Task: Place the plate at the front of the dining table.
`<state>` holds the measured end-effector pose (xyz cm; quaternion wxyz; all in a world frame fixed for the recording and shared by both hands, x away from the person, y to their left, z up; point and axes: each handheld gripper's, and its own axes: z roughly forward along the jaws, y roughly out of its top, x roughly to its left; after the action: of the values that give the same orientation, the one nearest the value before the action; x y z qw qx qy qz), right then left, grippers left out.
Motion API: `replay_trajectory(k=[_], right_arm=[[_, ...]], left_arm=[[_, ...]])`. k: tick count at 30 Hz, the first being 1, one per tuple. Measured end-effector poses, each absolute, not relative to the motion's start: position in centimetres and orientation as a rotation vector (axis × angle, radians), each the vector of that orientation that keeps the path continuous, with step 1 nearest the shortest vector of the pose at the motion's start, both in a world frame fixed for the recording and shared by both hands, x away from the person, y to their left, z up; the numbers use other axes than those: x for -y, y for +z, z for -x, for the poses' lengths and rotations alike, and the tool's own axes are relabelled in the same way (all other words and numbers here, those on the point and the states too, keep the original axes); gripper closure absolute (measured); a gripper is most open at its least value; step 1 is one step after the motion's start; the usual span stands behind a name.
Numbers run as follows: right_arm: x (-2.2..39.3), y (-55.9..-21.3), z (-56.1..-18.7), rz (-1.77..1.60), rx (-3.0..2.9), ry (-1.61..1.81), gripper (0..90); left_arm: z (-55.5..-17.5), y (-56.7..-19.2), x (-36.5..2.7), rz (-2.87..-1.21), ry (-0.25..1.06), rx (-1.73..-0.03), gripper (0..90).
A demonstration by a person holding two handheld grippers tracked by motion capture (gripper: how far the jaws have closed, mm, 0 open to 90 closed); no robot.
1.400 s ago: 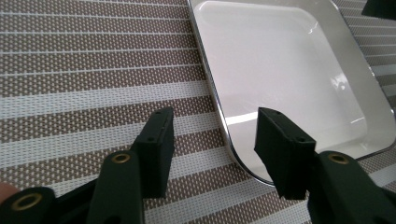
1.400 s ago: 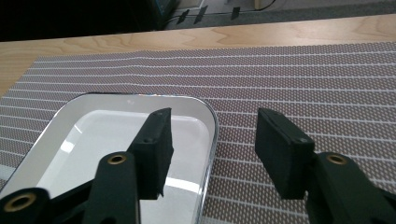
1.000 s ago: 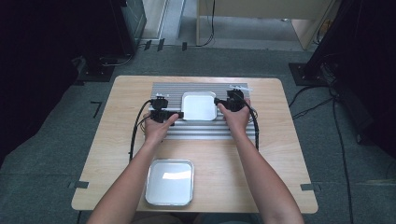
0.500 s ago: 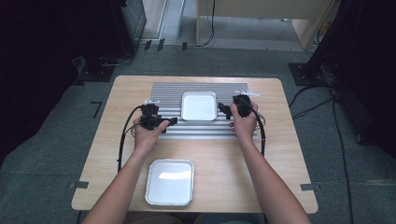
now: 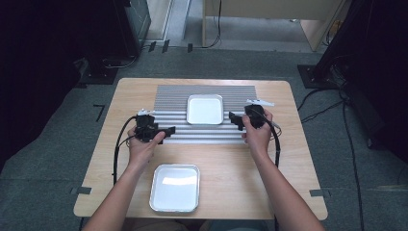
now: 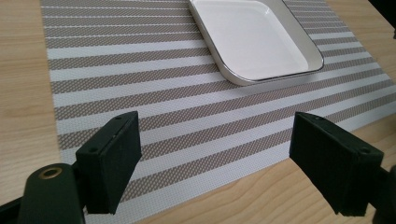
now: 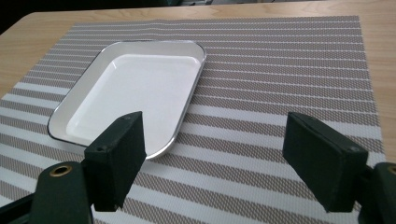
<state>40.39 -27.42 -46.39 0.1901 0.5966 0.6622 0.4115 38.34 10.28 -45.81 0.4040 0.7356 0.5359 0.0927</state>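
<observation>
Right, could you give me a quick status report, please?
Left gripper and right gripper open, empty. White tray sits on striped mat, untouched. Nothing in the way.

High view set above the near side of the table [image 5: 284, 96], facing forward and down from afar; both gripper views riding low and close over the striped mat [image 6: 154, 116], facing across it from left and right, sharing the far white tray [image 7: 135, 88] with each other.

I work in a lab or recording room; my bench [image 5: 288, 192] stands on grey carpet [image 5: 57, 173] marked with tape [image 5: 99, 111]; cables [image 5: 317, 103] trail past dark equipment stands [image 5: 332, 62].
</observation>
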Motion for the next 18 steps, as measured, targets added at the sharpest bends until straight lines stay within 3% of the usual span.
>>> replay_trajectory(k=[18], right_arm=[[30.1,-45.9,-34.6,-1.636,-1.859,1.148,20.0]], left_arm=[[-33.7,-46.5,-14.4,-1.838,0.297,-1.356,16.5]])
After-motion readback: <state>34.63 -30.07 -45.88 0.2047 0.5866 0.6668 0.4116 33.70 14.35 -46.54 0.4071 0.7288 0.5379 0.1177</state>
